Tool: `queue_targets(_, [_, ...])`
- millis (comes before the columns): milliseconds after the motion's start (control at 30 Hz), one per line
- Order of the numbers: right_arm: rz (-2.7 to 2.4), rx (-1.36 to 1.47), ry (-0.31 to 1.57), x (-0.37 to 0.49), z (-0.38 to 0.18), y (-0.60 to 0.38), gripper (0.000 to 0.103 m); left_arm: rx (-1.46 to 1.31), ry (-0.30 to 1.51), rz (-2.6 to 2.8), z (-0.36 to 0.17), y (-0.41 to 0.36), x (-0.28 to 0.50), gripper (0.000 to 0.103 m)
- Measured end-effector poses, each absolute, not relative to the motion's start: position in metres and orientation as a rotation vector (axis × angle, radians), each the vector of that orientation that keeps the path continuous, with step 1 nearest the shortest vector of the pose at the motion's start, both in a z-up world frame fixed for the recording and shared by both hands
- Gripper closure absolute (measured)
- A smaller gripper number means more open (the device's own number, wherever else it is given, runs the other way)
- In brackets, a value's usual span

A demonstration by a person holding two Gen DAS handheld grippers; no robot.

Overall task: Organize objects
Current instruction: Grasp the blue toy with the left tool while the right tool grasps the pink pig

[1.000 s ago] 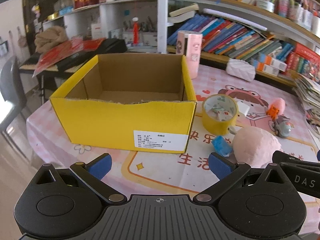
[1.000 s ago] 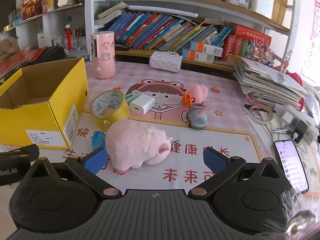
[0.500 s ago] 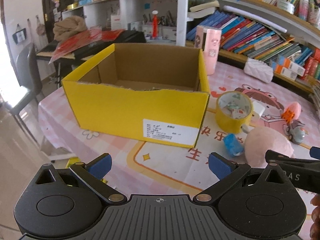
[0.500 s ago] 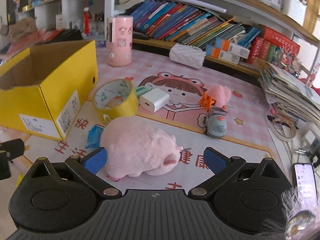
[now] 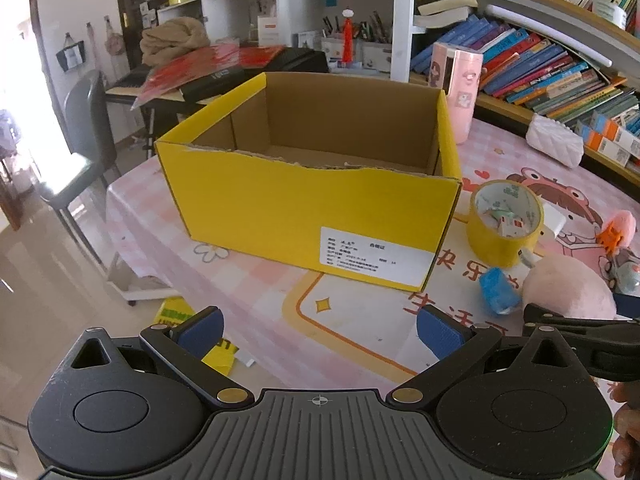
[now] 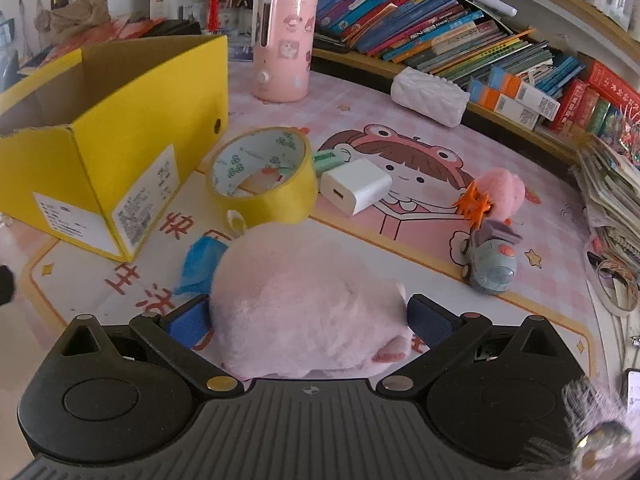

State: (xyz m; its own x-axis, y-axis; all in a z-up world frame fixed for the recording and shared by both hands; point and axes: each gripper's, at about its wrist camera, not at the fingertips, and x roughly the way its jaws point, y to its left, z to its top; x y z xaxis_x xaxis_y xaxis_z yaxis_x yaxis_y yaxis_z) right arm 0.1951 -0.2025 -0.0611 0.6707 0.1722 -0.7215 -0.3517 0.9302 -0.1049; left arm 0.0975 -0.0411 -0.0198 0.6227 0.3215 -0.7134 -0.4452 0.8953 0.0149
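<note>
An empty yellow cardboard box [image 5: 304, 216] [image 6: 120, 120] stands open on the pink tablecloth. Right of it lie a yellow tape roll [image 6: 262, 178] [image 5: 506, 222], a small blue wrapped item [image 6: 200, 260] [image 5: 498, 292], a white charger [image 6: 356, 186] and a pink plush toy [image 6: 304, 300] [image 5: 568, 290]. My right gripper [image 6: 308, 322] is open, its blue pads on either side of the plush, which fills the gap between them. My left gripper [image 5: 320, 330] is open and holds nothing, hanging over the table's near edge in front of the box.
A grey toy car [image 6: 490, 264] and a small pink-and-orange toy [image 6: 494, 194] sit to the right. A pink cylinder [image 6: 284, 48], a white pouch [image 6: 430, 94] and bookshelves line the back. Stacked papers [image 6: 612, 196] lie far right; a chair [image 5: 80, 148] stands left of the table.
My right gripper has moved forward and down until the plush toy lies between its open fingers. My left gripper has pulled back and leftward, away from the box.
</note>
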Motion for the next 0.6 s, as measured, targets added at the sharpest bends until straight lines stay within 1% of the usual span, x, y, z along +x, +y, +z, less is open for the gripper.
queue_targets(67, [0.3, -0.239, 0.771, 0.196, -0.059, -0.205, 0.012, -0.17, 0.778, 0.418, -0.019, -0.044, 0.1, 0.0])
queue_targets(167, [0.297, -0.218, 0.735, 0.192, -0.051, -0.213, 0.022, -0.155, 0.769, 0.362, -0.018, -0.053, 0.105, 0.0])
queue_targets(300, [0.234, -0.156, 0.68, 0.187, -0.034, -0.237, 0.023, -0.141, 0.768, 0.28, -0.019, -0.069, 0.116, 0.0])
queue_targets(433, [0.121, -0.065, 0.622, 0.184, -0.016, -0.271, 0.023, -0.129, 0.768, 0.209, -0.023, -0.091, 0.13, 0.001])
queue_targets(567, [0.059, -0.033, 0.574, 0.177, -0.004, -0.299, 0.022, -0.104, 0.755, 0.152, -0.024, -0.113, 0.144, 0.001])
queue_targets(600, [0.055, -0.036, 0.567, 0.175, -0.002, -0.303, 0.022, -0.092, 0.753, 0.16, -0.025, -0.116, 0.146, 0.004])
